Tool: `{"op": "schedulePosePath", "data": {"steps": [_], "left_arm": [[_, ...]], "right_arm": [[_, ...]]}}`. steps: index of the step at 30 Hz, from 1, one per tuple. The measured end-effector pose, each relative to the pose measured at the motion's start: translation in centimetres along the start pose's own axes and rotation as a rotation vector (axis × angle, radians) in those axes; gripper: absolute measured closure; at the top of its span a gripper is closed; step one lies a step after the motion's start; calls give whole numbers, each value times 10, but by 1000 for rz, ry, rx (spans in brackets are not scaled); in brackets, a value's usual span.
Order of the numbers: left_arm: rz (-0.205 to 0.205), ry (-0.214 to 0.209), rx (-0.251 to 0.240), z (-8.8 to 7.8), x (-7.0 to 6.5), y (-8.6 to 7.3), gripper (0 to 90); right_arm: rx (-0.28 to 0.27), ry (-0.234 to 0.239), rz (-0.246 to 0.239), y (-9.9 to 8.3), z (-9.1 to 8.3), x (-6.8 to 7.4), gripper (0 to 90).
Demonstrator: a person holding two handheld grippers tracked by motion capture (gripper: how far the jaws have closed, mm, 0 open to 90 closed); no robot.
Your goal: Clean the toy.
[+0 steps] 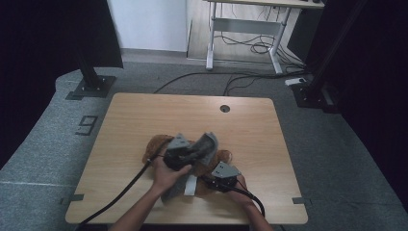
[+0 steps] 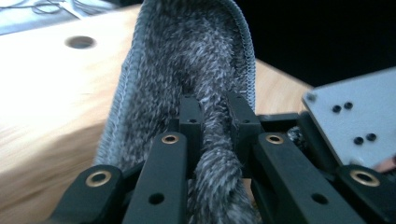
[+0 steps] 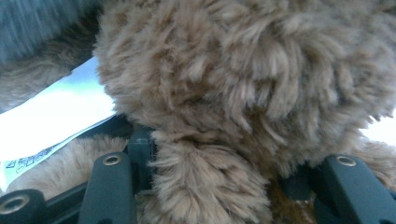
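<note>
Two grippers mid-table, left gripper (image 2: pixel 212 116) clenched on grey cloth (image 2: pixel 187 56), right gripper (image 3: pixel 219 186) grasping brown plush (image 3: pixel 243 84), bare table (image 1: pixel 144 115) beyond, white tag (image 3: pixel 51 121) print unreadable

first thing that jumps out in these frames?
The brown plush toy lying at the table's near middle, with a grey fuzzy cloth lifted over it. The left gripper is pinched shut on a fold of that cloth, while the right gripper grips a tuft of the brown fur beside a white label.
</note>
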State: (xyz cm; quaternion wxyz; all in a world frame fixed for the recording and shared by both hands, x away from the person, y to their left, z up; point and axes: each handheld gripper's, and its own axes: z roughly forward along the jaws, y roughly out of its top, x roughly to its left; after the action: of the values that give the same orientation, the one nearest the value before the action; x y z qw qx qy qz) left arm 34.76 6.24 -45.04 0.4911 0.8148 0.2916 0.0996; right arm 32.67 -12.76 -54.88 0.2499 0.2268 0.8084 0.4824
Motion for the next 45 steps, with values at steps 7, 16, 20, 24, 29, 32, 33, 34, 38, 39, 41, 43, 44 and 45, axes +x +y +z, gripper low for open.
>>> {"op": "schedulePosePath", "data": {"steps": [7, 16, 20, 24, 29, 32, 33, 34, 38, 39, 41, 43, 44, 45], "left_arm": [[16, 48, 32, 6, 4, -6, 794], [32, 281, 34, -37, 48, -19, 796], [-116, 263, -24, -67, 90, -37, 796], [-156, 287, -43, -83, 106, -42, 795], [-162, 263, -22, -78, 107, -51, 799], [-182, 237, -22, -77, 108, -60, 802], [-190, 232, -28, -77, 107, -64, 804], [-193, 230, -33, -78, 106, -67, 805], [-176, 245, -40, -81, 96, -78, 809], [-176, 241, -42, -81, 94, -80, 809], [-173, 234, -46, -83, 91, -82, 810], [-163, 223, -44, -83, 87, -83, 810], [-161, 220, -44, -82, 85, -83, 810], [-159, 212, -43, -82, 83, -83, 810]], "right_arm": [[17, 5, -4, 0, 0, 1, 434], [16, 1, -13, 0, -1, 2, 441], [5, 16, -17, 0, -1, 5, 445], [9, 15, -34, 1, 1, 8, 449], [8, 14, -33, 1, 0, 6, 436], [7, 15, -34, 0, -2, 2, 407], [6, 18, -34, 0, -3, 0, 395], [4, 25, -35, -1, -5, -2, 379], [-10, 76, 67, 0, -13, -12, 272], [-20, 84, 91, 1, -15, -14, 257], [-50, 89, 137, 4, -21, -17, 247], [-89, 98, 190, 11, -27, -21, 224], [-96, 104, 213, 15, -28, -23, 205], [-102, 113, 229, 18, -28, -24, 195]]}}
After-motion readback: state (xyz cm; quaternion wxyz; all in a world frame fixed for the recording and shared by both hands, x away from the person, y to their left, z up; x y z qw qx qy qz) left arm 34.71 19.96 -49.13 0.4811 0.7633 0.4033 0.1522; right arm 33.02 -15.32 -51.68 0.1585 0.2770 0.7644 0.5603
